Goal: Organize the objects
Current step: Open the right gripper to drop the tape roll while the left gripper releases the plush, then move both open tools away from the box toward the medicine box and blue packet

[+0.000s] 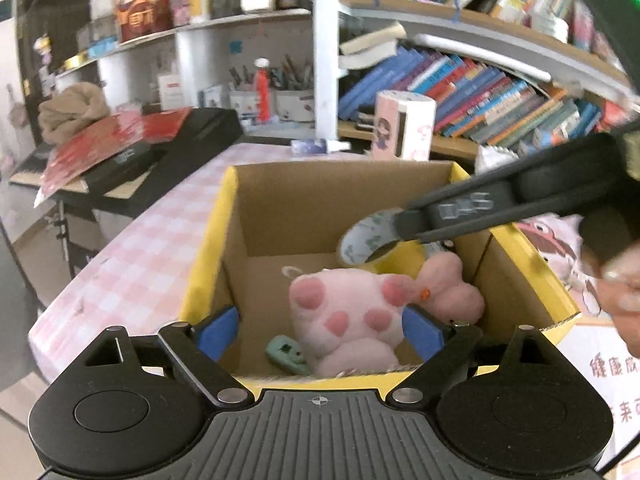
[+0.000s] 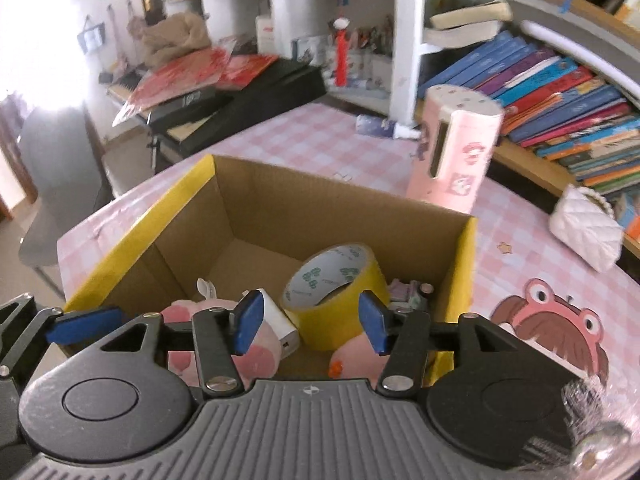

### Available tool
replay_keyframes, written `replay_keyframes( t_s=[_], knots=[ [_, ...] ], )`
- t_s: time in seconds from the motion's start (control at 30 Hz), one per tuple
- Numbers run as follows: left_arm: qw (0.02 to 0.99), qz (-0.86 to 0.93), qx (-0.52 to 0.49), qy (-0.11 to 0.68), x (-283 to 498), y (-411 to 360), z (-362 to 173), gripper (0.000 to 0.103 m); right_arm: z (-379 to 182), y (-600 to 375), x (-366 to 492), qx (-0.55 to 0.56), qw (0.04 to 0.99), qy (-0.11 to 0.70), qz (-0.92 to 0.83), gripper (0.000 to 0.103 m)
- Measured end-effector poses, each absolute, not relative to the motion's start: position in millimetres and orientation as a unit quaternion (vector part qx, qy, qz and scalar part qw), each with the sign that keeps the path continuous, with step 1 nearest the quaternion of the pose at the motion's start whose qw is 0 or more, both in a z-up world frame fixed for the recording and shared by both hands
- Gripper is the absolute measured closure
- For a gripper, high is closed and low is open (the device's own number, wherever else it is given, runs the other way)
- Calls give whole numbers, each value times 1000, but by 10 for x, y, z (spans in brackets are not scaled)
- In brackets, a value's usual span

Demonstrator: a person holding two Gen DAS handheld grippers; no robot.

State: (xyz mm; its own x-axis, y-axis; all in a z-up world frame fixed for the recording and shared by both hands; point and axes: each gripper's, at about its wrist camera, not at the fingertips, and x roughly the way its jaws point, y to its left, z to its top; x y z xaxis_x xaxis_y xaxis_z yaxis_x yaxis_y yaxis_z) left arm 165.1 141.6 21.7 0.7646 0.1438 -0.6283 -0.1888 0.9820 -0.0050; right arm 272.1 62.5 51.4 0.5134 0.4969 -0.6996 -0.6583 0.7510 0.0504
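A cardboard box with a yellow rim stands on the pink checked table. In it lie a pink paw plush, a second pink plush, a small green item and a yellow tape roll. My left gripper hangs open over the box's near edge, its blue pads either side of the paw plush and not pressing it. My right gripper is open above the box. The tape roll rests tilted just beyond its pads, beside a white block. In the left wrist view the right gripper reaches in from the right, its tips at the roll.
A pink cylinder holder stands behind the box, with a small bottle lying further back. A white quilted purse sits at the table's right, by shelves of books. A black keyboard under red paper stands left.
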Motion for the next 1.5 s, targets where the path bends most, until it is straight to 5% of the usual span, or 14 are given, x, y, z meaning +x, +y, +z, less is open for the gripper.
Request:
replay_keyframes(
  t_s=[0.57,1.1,1.5],
  knots=[
    [948,120,-68,288,741,1585,479,6,830,55,1505,-85,940,238,231,34],
    [941,128,-46,310,221,1435,320,6,385,-131,613,-79,954,259,127,13],
    [935,103,-30,338,-4,1249,179,5,205,-344,300,-73,950,289,94,8]
  ],
)
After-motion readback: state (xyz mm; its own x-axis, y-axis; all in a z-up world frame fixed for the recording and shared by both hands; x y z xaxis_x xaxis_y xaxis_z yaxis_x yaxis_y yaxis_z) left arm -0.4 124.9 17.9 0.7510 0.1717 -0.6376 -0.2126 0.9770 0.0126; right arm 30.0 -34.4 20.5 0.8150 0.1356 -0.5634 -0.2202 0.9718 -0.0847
